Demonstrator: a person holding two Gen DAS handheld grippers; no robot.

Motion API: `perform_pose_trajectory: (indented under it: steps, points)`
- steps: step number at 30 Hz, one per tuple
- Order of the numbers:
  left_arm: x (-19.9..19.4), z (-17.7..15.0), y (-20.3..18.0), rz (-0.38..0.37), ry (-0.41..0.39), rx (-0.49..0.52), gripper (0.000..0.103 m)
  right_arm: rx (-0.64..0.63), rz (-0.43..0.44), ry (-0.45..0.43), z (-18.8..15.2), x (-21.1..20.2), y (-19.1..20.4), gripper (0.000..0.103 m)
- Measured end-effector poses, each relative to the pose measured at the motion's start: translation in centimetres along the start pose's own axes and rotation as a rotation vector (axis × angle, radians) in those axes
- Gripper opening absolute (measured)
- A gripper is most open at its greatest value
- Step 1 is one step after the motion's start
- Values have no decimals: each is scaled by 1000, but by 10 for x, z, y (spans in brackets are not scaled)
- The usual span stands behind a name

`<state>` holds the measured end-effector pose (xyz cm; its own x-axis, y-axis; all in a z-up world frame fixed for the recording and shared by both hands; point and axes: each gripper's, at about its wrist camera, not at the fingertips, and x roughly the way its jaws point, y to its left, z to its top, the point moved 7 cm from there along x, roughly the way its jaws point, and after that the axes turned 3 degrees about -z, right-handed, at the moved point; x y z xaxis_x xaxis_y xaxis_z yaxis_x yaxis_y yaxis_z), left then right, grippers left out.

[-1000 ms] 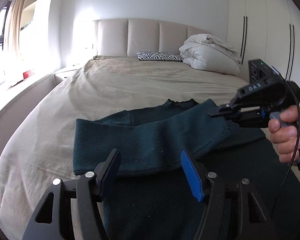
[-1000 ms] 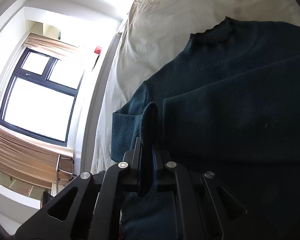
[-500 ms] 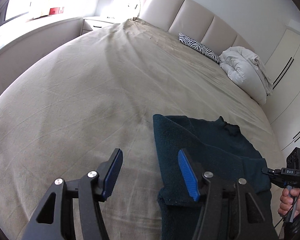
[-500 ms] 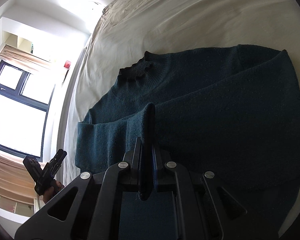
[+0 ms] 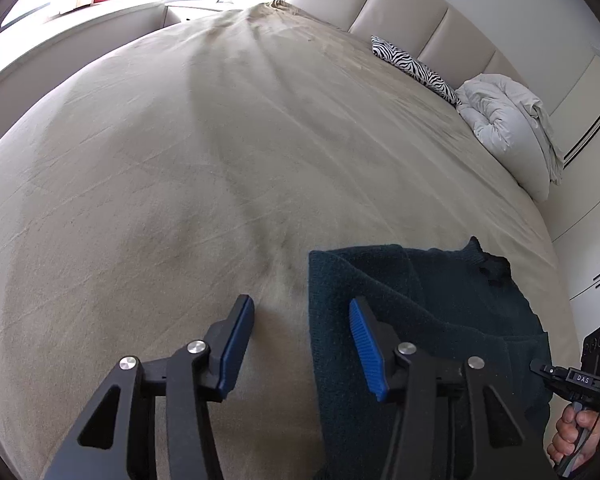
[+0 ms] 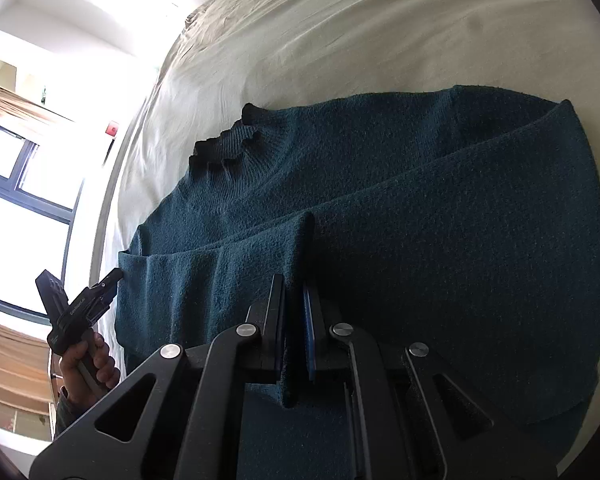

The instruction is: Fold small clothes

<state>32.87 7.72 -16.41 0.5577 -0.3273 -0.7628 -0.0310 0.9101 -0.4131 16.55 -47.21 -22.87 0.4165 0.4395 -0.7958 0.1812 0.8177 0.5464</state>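
A dark teal knit sweater (image 6: 420, 208) lies flat on the beige bed, collar (image 6: 224, 144) pointing away, with a sleeve folded across its body. My right gripper (image 6: 296, 292) is shut on the end of that folded sleeve. My left gripper (image 5: 300, 320) is open and empty, held over the sweater's left edge (image 5: 316, 320), one finger above the bedsheet and the other above the sweater (image 5: 420, 304). The left gripper also shows in the right wrist view (image 6: 116, 276) at the sweater's side. The right gripper shows in the left wrist view (image 5: 540, 368) at the lower right.
The beige bedsheet (image 5: 180, 160) spreads wide to the left and ahead. A zebra-print pillow (image 5: 416, 68) and a bundled white duvet (image 5: 508, 120) sit by the padded headboard. A white wardrobe (image 5: 588, 128) stands at the right; a window (image 6: 16, 176) is beyond the bed's far side.
My left gripper swung from above the sweater's middle to its left edge and stays open. My right gripper kept hold of the sleeve and pulled back, laying it across the sweater.
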Motion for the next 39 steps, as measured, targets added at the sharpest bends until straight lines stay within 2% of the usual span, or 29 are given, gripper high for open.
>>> perform_pose_trajectory:
  steps: [3,5,8,14,19,24,26,28,31,35,37,39]
  points:
    - [7,1,-5,-6,13,8,34,0,-12,-2,1,5,0,7]
    - [10,-3,-9,-2,20,31,16,2,-14,-10,0,6,0,7]
    - [10,-5,-7,13,-1,32,10,0,-22,-16,-2,7,1,7]
    - [4,-8,2,-3,-28,17,8,1,-23,-37,-6,1,1,7]
    - [8,-13,13,-9,-44,-14,8,1,-50,-47,0,13,0,7]
    - [5,-12,13,-29,-46,-18,12,24,-31,-64,1,12,-3,7]
    - [-4,-12,16,-12,-66,-30,18,30,-36,-62,-2,9,-2,9]
    - [-18,-11,16,31,-96,-26,19,44,-37,-68,-3,3,-1,11]
    - [-42,-18,-3,26,-149,41,19,49,-27,-103,-5,-9,2,13]
    - [-60,-38,-41,60,-200,226,19,38,-20,-92,-15,-9,5,13]
    - [-52,-46,-50,92,-178,286,19,19,-53,-76,-18,0,5,13]
    - [-36,-52,-43,121,-122,276,19,4,-61,-88,-18,3,8,13]
